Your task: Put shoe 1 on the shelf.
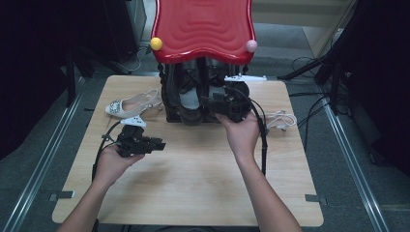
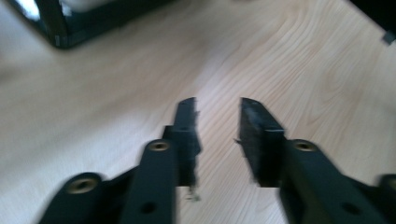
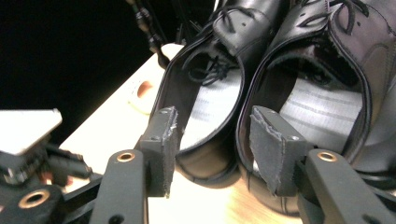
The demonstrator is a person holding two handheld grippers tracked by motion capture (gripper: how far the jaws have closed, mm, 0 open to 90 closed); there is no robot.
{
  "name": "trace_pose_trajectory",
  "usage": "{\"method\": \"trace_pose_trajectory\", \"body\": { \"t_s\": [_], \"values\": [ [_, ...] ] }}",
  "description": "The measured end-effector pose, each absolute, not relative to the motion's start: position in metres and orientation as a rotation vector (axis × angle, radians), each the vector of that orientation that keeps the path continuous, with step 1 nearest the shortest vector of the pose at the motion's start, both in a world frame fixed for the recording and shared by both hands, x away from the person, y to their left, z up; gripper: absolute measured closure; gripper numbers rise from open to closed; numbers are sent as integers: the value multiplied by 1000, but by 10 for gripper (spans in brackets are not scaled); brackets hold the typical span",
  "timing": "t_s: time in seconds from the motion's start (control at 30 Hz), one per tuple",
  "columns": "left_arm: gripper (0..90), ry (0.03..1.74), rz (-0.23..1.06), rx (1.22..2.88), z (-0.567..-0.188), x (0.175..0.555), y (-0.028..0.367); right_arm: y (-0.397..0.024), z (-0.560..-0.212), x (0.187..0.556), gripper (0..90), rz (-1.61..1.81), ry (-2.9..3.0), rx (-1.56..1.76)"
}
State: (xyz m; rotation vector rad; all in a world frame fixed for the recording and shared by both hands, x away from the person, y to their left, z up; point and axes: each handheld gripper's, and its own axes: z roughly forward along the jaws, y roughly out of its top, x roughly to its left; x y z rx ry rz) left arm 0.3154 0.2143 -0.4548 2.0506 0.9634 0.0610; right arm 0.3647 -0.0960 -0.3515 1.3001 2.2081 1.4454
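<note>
A pair of black lace-up shoes stands in a black rack under a red wavy top. My right gripper is at the rack, just right of the shoes. In the right gripper view the left shoe and the right shoe show their heels. The right gripper stands open in front of those heels, its pads touching nothing. My left gripper hovers over the table's left half. Its jaws are apart over bare wood, with nothing between them.
A pale slingback heel lies left of the rack, and a white sandal lies at the table's right edge. Yellow and pink balls cap the red top's corners. Cables trail from both grippers across the wooden table.
</note>
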Motion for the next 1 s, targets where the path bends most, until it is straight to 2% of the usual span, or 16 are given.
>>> {"method": "trace_pose_trajectory", "body": {
  "t_s": [0.03, 0.1, 0.23, 0.5, 0.8, 1.0],
  "values": [
    [791, 957, 71, 2044, -451, 316, 214, -99, -352, 359, 554, 1457, 2220, 1290],
    [846, 934, 72, 2030, -441, 319, 214, -103, -353, 354, 563, 1462, 2230, 1276],
    [898, 906, 85, 2038, -420, 331, 209, -107, -362, 345, 591, 1472, 2263, 1274],
    [898, 824, 117, 2056, -370, 352, 191, -99, -389, 338, 679, 1464, 2351, 1257],
    [898, 780, 144, 2049, -322, 383, 174, -90, -414, 337, 896, 1450, 2380, 1258],
    [897, 760, 208, 2064, -291, 400, 159, -80, -421, 339, 900, 1446, 2371, 1248]
  ]
}}
